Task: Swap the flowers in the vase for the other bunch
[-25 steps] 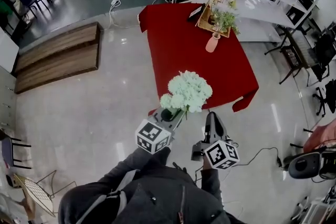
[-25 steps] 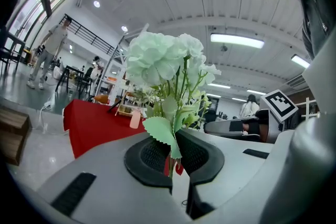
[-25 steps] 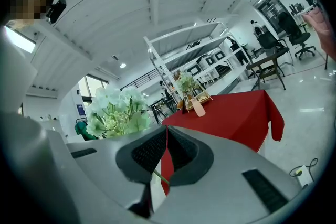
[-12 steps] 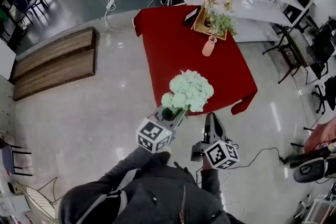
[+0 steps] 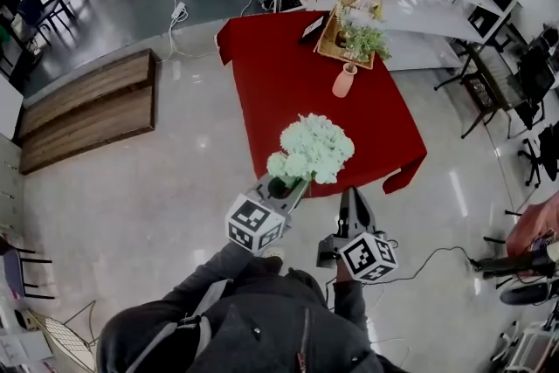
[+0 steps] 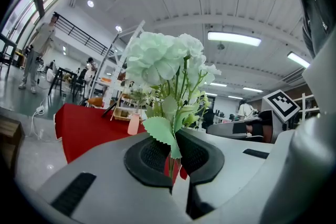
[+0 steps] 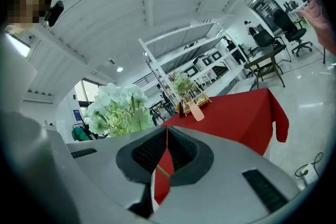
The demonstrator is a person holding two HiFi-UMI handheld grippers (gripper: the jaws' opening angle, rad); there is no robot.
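currently the left gripper (image 6: 172, 157) is clamped on the stems of a pale green flower bunch (image 5: 314, 148), held upright. the right gripper (image 7: 165, 157) beside it is closed on nothing. well ahead, on a red table (image 5: 288, 100), a pink vase (image 5: 344, 81) still holds its leafy flowers (image 5: 365, 37). judging by this, neither removal nor replacement has begun.

The gripper (image 7: 167, 131) fills the lower frame, its jaws together. Pale flowers (image 7: 116, 107) stand at left. At centre right, a red table (image 7: 236, 113) bears a pink vase (image 7: 197, 112) holding greenery (image 7: 182, 84).
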